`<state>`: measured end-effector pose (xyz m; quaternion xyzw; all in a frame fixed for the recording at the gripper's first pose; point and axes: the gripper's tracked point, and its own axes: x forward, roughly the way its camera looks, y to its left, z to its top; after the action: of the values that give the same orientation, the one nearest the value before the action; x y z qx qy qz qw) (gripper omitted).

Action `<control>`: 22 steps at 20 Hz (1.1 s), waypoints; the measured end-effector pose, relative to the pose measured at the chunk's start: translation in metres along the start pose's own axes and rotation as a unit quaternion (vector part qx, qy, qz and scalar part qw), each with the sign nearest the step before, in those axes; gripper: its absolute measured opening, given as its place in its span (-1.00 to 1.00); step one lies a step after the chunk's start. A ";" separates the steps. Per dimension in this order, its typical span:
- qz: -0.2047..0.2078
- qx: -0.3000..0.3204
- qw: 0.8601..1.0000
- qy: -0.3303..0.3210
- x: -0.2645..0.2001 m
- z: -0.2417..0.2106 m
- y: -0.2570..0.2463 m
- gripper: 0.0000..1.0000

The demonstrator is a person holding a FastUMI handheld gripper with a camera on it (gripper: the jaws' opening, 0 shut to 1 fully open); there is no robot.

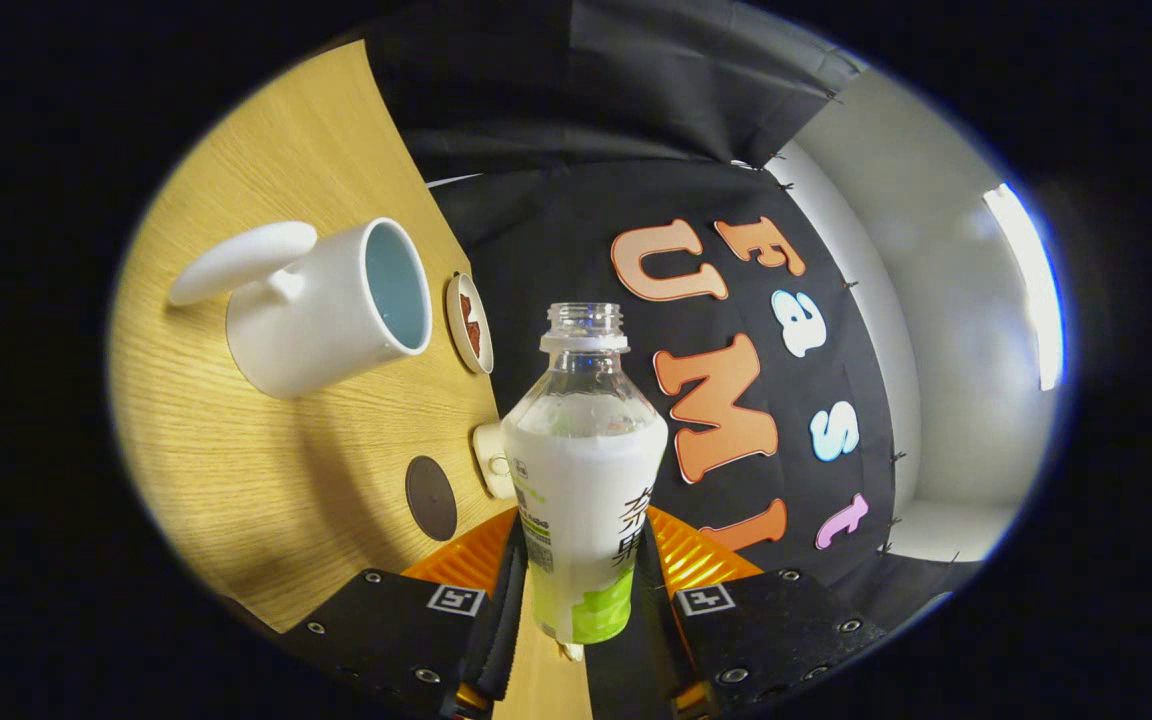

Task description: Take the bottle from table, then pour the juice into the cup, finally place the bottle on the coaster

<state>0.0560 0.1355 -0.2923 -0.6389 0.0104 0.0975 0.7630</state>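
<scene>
Clearly, in the gripper view, the tool (584, 590) has its two fingers closed on the lower body of the bottle (584, 470), one pressing each side, and the whole scene is rolled sideways, so the bottle is being tipped. Its neck is open with no cap, and it points toward the booth wall rather than at the cup (331, 305). The cup stands on the wooden surface (236, 470), off to the side of the bottle's mouth and apart from it, its opening facing the bottle. Just past the cup lies a small round dish (469, 323) with something reddish on it; that may be the coaster, though a dark disc (431, 497) nearer the fingers could be it instead, and I cannot tell which. A small pale object (492, 460) sits between the disc and the bottle. White liquid fills the bottle up to its shoulder. The risk from here, as I judge it, is spilling: with the mouth not yet over the cup, more tilt would send juice onto the surface. The grip is low on a smooth, fairly full bottle, so it could also slip or swing as the weight shifts.
</scene>
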 end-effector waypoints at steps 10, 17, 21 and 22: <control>-0.008 -0.110 0.993 -0.033 0.009 0.013 -0.006 0.10; -0.010 -0.154 0.987 -0.049 0.013 0.019 -0.010 0.10; -0.006 -0.163 0.985 -0.046 0.019 0.015 -0.007 0.10; -0.006 -0.166 0.985 -0.047 0.021 0.014 -0.006 0.10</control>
<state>0.0756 0.1512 -0.2869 -0.7516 -0.0456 0.1230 0.6465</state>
